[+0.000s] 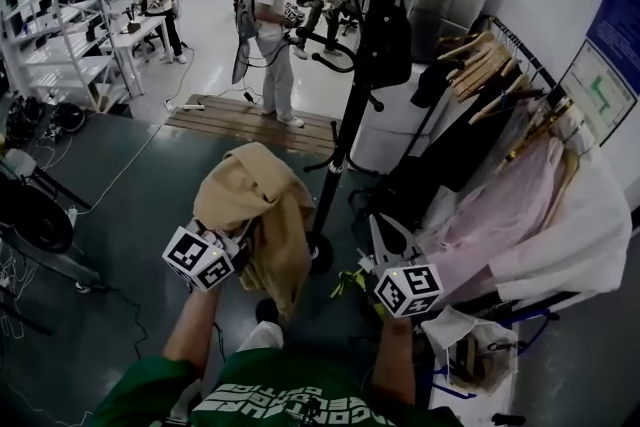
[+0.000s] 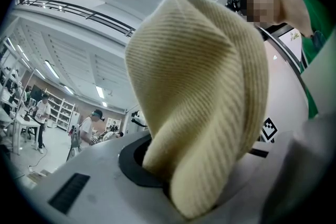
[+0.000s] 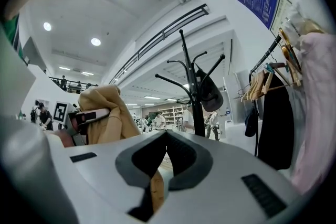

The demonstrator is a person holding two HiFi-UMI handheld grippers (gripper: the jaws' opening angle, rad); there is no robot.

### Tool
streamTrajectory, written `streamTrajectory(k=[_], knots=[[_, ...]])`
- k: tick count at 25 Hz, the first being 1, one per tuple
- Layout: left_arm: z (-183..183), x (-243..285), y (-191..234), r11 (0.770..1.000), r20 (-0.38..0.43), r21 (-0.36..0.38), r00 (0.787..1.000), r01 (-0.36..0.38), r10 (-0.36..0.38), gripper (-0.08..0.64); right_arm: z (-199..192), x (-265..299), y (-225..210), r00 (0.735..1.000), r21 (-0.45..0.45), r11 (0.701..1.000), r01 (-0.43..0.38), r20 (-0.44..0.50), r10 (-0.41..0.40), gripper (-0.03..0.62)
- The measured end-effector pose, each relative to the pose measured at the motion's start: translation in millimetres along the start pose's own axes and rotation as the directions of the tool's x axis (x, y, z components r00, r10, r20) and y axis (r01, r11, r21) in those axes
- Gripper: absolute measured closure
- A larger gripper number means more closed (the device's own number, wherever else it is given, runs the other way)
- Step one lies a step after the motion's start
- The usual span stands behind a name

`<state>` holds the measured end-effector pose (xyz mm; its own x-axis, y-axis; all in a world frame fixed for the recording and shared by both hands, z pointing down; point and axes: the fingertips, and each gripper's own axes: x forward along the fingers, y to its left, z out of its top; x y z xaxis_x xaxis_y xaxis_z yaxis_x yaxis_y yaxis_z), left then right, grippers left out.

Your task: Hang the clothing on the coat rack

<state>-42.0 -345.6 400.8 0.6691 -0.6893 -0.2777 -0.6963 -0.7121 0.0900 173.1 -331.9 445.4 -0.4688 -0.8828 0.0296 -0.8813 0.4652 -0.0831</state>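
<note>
A beige ribbed knit garment point(image 1: 252, 205) hangs bunched from my left gripper point(image 1: 238, 243), which is shut on a fold of it. In the left gripper view the cloth point(image 2: 199, 92) fills the middle and hides the jaw tips. The black coat rack point(image 1: 365, 65) stands just beyond and to the right of the garment, with a dark item hung high on it point(image 3: 209, 93). My right gripper point(image 1: 383, 233) is near the rack's base, apart from the garment, and its jaws meet at the tip point(image 3: 165, 136). A tan sliver shows through the slit lower down.
At the right, a clothes rail holds wooden hangers point(image 1: 490, 65), a black garment and pink clothes point(image 1: 500, 205). A white drum point(image 1: 400, 125) stands behind the rack. A wooden pallet point(image 1: 250, 123) lies on the floor beyond. People point(image 1: 272, 25) work at the back.
</note>
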Motion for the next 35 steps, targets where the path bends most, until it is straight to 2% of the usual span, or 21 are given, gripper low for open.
streamTrajectory(k=[5,11,19,28,35], knots=[[4.0,22.6,21.2,0.999,-0.008,-0.006,0.999,0.036,-0.036,0.485,5.6,22.9,-7.8,1.000,-0.004,1.000,0.012,0.005,-0.012,0.583],[15.3,55.3,48.3,0.998,-0.031,0.001,0.997,0.067,-0.067,0.485,30.9,57.8,-11.4,0.999,-0.017,1.000,0.009,0.054,-0.008,0.583],[41.1,98.8,80.1,0.996,-0.022,0.000,0.995,0.094,-0.094,0.485,59.3,100.2,-10.2,0.996,-0.039,0.999,-0.010,0.092,0.013,0.583],[74.1,148.1,102.9,0.991,-0.020,0.006,0.991,0.136,-0.136,0.485,91.0,134.6,-2.3,0.991,-0.068,0.997,-0.018,0.129,0.027,0.583],[87.3,184.3,115.9,0.986,-0.011,0.008,0.986,0.169,-0.169,0.485,99.3,147.2,-14.8,0.990,-0.065,0.998,0.009,0.143,0.000,0.583]])
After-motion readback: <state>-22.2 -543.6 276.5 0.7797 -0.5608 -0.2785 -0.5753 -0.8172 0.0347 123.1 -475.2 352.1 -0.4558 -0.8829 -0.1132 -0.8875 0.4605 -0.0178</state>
